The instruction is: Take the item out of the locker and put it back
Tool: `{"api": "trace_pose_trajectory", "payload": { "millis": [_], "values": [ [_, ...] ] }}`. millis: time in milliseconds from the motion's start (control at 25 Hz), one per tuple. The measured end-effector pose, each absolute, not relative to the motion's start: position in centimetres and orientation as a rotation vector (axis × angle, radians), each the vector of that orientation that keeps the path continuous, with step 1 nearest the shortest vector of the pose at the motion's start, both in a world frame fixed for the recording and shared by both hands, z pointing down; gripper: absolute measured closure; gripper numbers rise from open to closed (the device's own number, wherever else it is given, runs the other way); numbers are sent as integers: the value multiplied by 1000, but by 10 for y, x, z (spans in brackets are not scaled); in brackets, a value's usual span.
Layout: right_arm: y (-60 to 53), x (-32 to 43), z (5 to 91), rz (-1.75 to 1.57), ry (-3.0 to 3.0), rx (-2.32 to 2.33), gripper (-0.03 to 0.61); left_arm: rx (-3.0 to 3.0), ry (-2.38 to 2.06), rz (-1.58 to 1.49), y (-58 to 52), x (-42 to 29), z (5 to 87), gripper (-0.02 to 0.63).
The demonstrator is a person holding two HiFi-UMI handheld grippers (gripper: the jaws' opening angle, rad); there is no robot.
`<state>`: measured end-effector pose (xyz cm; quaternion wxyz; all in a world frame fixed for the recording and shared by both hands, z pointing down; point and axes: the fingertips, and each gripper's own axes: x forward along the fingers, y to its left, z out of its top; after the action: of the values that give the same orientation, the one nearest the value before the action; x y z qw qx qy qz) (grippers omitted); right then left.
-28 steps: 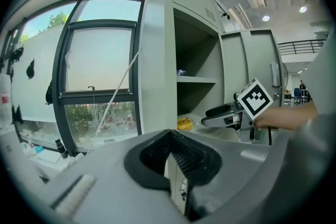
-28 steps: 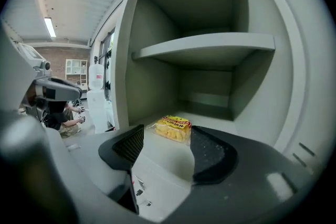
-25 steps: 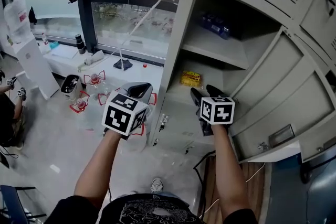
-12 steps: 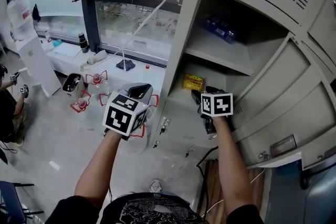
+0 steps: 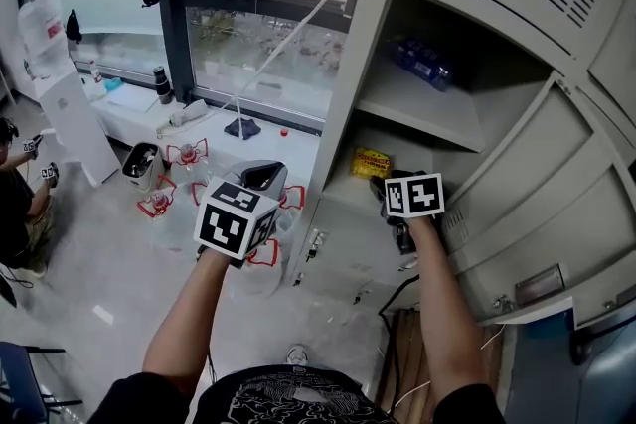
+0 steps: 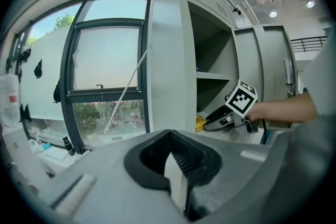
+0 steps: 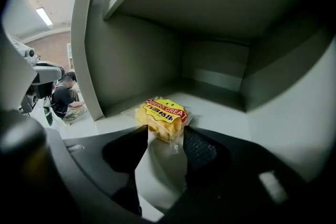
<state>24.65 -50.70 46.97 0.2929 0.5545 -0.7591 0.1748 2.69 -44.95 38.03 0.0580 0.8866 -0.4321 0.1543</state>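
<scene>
Two tongs, one locker, one packet. Left tongs (image 5: 260,176): tips together, empty, held outside the grey locker (image 5: 348,89). Yellow snack packet (image 7: 161,117): flat on the lower shelf (image 7: 226,113) of the open compartment. Right tongs (image 7: 160,139): reaching into that compartment, jaws apart, just been closing, packet's near edge between the tips, not yet gripped.

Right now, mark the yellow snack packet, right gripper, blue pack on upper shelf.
yellow snack packet (image 7: 160,117): right gripper view, middle of wrapper
right gripper (image 7: 165,129): right gripper view, between fingertips; jaws have been closing, packet corner between them
blue pack (image 5: 422,62): head view, its middle
</scene>
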Motion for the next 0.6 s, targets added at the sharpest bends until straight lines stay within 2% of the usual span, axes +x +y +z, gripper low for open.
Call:
{"api": "trace_pose_trajectory", "payload": {
  "millis": [480, 600],
  "values": [
    [-505, 245, 470, 456, -2014, 1478, 396, 2682, -1320, 464, -449, 21, 381, 607],
    [-504, 248, 469, 455, -2005, 1493, 434, 2682, -1321, 465, -448, 21, 381, 607]
  ]
}}
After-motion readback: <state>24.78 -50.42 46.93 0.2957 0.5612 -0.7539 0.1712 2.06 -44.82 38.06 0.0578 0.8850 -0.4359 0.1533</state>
